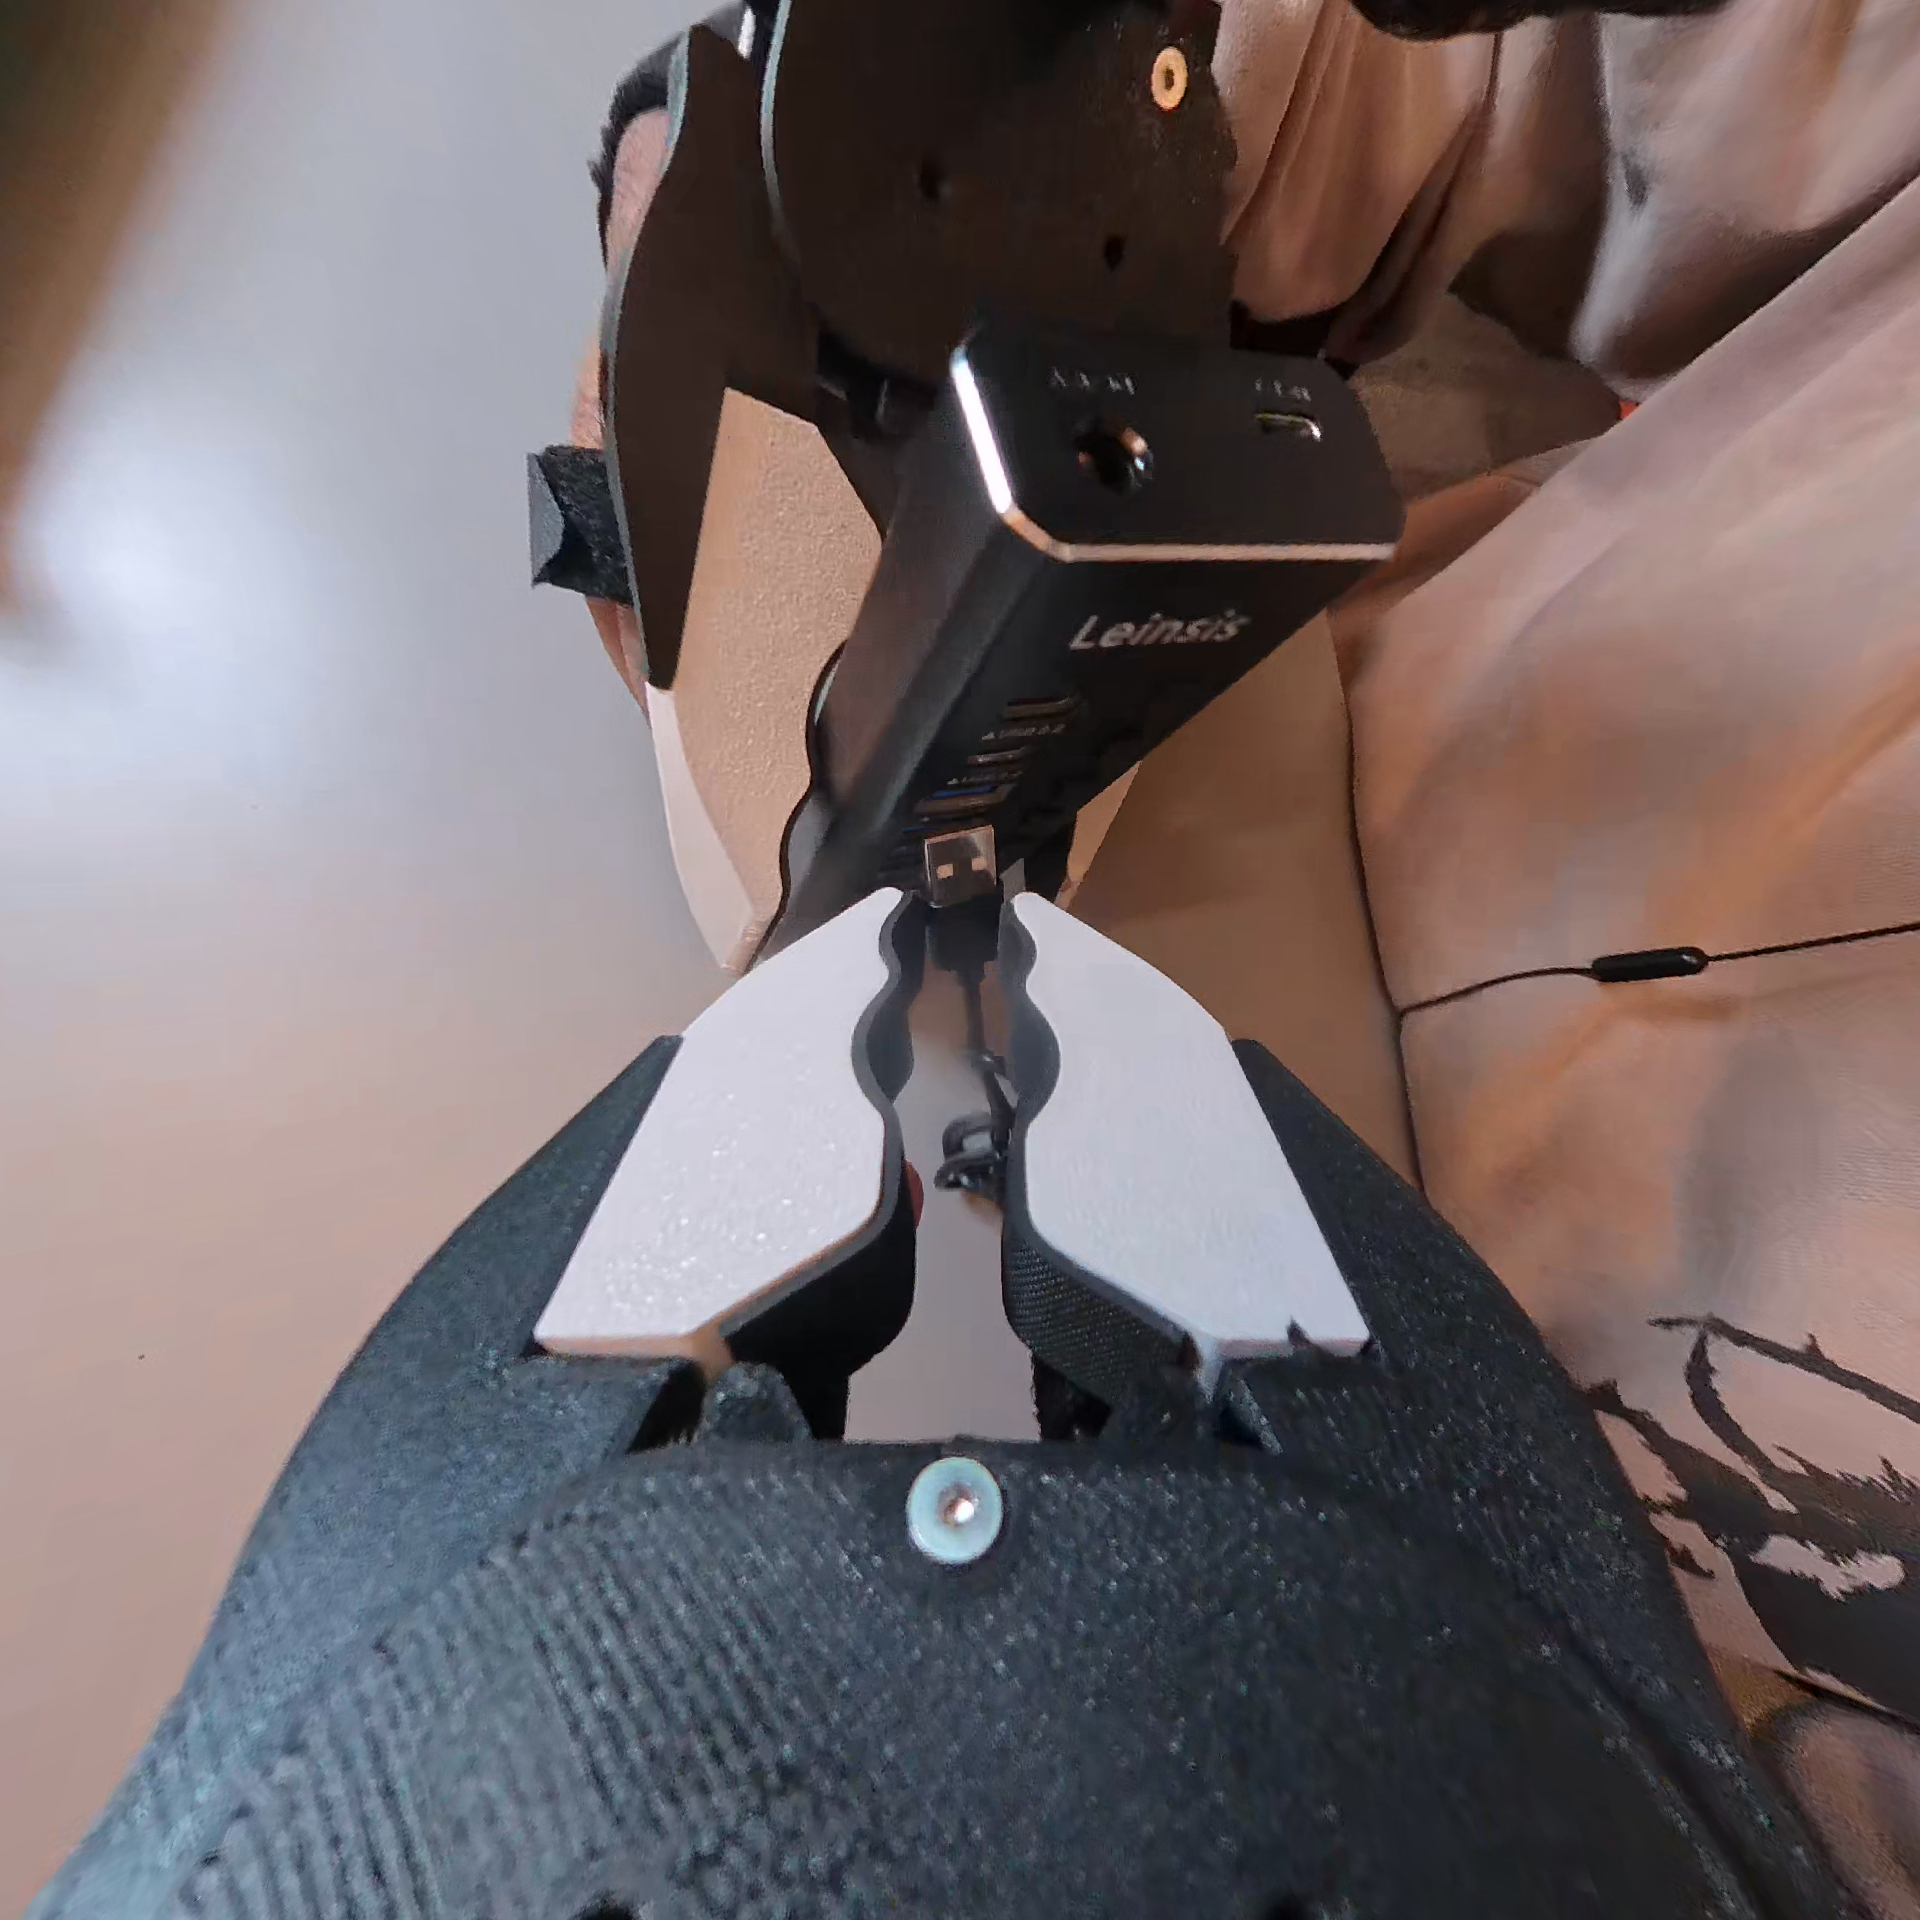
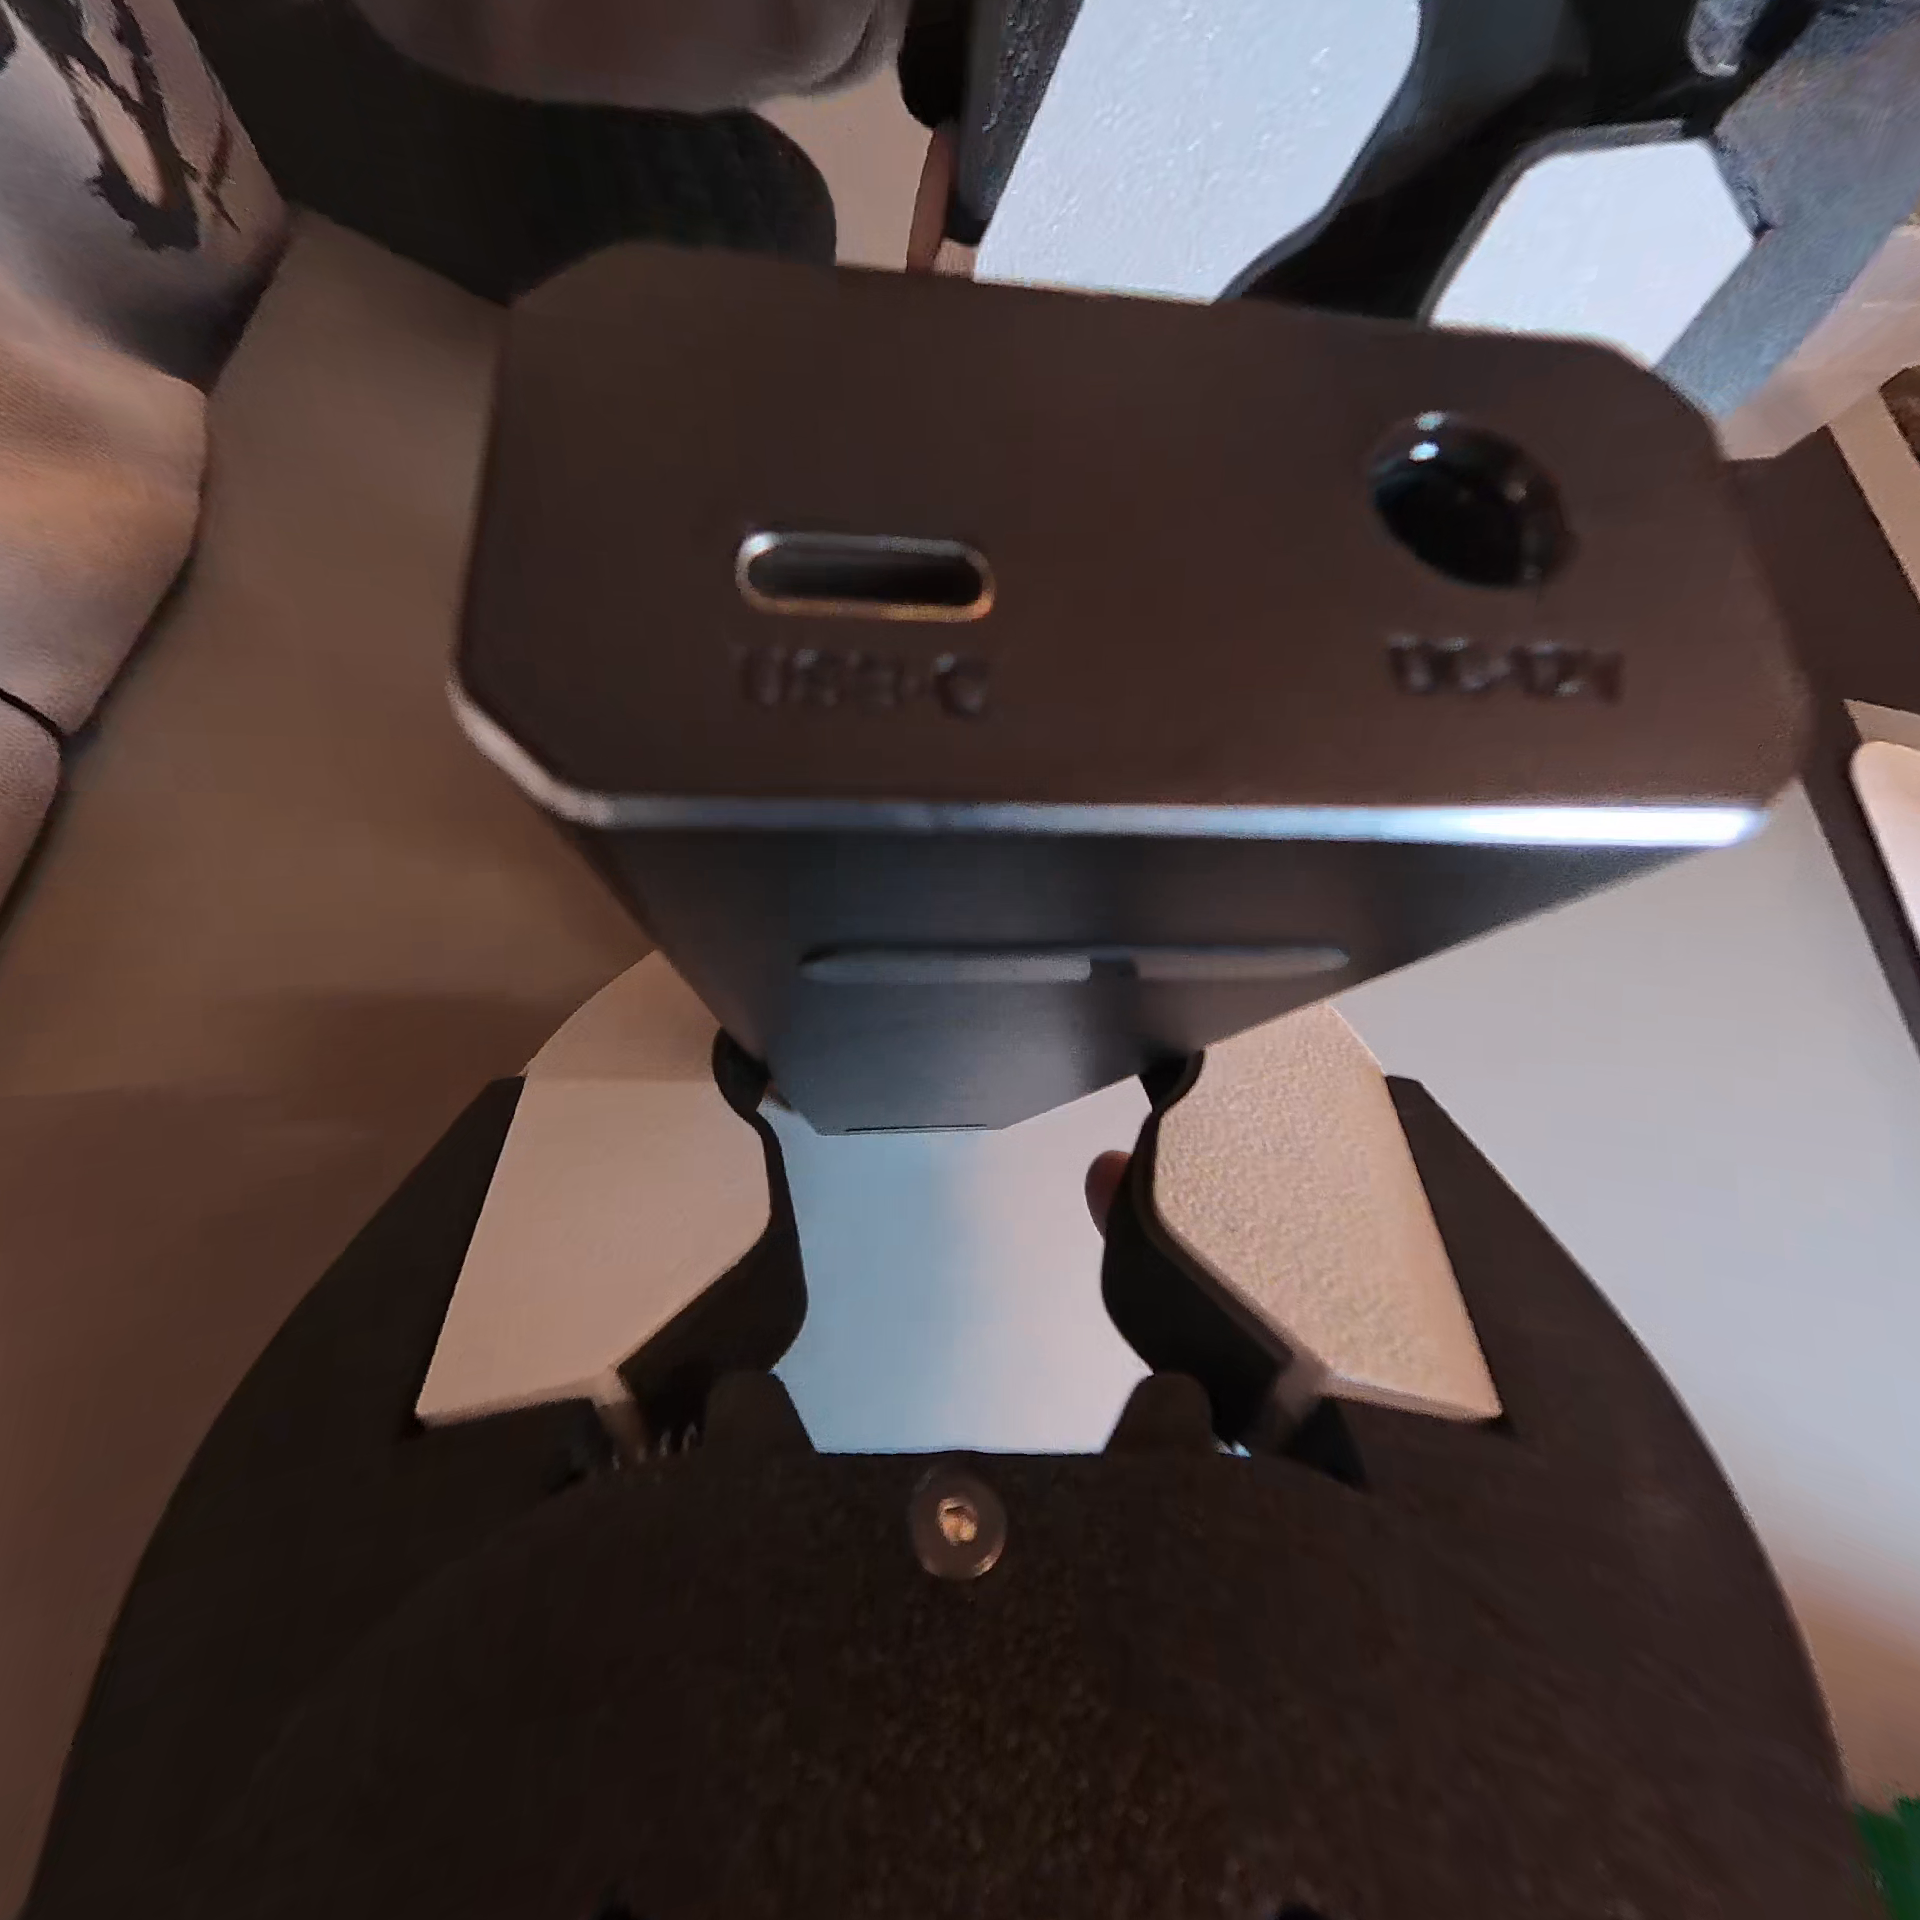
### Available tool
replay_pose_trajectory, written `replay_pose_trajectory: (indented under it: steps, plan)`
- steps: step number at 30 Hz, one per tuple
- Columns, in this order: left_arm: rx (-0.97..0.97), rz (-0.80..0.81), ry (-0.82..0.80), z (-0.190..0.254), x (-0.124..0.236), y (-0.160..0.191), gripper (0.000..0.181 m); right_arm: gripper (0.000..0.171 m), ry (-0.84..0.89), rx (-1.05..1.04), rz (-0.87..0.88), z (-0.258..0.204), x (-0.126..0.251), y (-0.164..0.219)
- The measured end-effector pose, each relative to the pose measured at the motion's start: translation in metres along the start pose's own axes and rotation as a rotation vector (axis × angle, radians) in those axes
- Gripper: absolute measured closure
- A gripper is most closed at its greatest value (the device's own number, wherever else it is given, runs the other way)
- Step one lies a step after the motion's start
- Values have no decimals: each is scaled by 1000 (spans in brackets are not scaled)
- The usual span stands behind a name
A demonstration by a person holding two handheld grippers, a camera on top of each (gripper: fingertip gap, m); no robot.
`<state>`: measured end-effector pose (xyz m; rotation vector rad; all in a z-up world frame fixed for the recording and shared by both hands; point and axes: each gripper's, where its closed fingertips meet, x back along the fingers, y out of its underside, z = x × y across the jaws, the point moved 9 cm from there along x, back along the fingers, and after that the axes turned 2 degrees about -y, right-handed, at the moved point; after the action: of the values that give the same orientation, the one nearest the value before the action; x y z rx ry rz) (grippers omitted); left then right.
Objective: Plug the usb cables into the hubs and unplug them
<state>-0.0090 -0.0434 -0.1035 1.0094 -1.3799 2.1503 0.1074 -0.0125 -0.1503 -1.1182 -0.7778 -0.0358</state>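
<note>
My left gripper (image 1: 954, 914) is shut on the black USB cable plug (image 1: 958, 868), whose metal end sticks out past the fingertips; the thin cable (image 1: 977, 1101) runs back between the fingers. The plug sits right at the row of ports on the dark grey USB hub (image 1: 1122, 582), just outside a port. The right gripper (image 1: 727, 582) shows beyond it, holding the hub in the air. In the right wrist view my right gripper (image 2: 956, 1081) is shut on the hub (image 2: 1091, 561), gripping its lower narrow end, with the hub's end face and two sockets toward the camera.
A person in a beige printed shirt (image 1: 1610, 831) fills the right of the left wrist view, and the shirt shows at the upper left of the right wrist view (image 2: 94, 416). A thin black cord (image 1: 1652, 961) crosses the shirt. The left gripper's fingers (image 2: 1195, 114) show behind the hub. The grippers are tip to tip, or close to it.
</note>
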Motion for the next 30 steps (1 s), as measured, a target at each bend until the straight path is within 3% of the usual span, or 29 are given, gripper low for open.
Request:
replay_pose_trajectory:
  steps: [4,5,9,16,18,26,30]
  plan:
    - [-1,-108,21,1,3,-8,168,100,18,17,-61,-1,-1,-8]
    - [1,-110,30,0,5,-11,181,100,21,22,-68,-2,-1,-9]
    - [-16,-148,18,-1,4,-16,181,100,26,39,-86,-6,-3,-11]
    - [-24,130,-141,1,16,4,181,100,69,-27,-61,3,12,4]
    - [-32,177,-143,12,14,16,163,100,88,-44,-53,8,17,8]
    - [-232,147,-85,84,-46,54,155,100,175,-118,-19,25,33,22]
    - [-399,56,-136,100,-76,62,153,100,202,-147,-3,30,38,26]
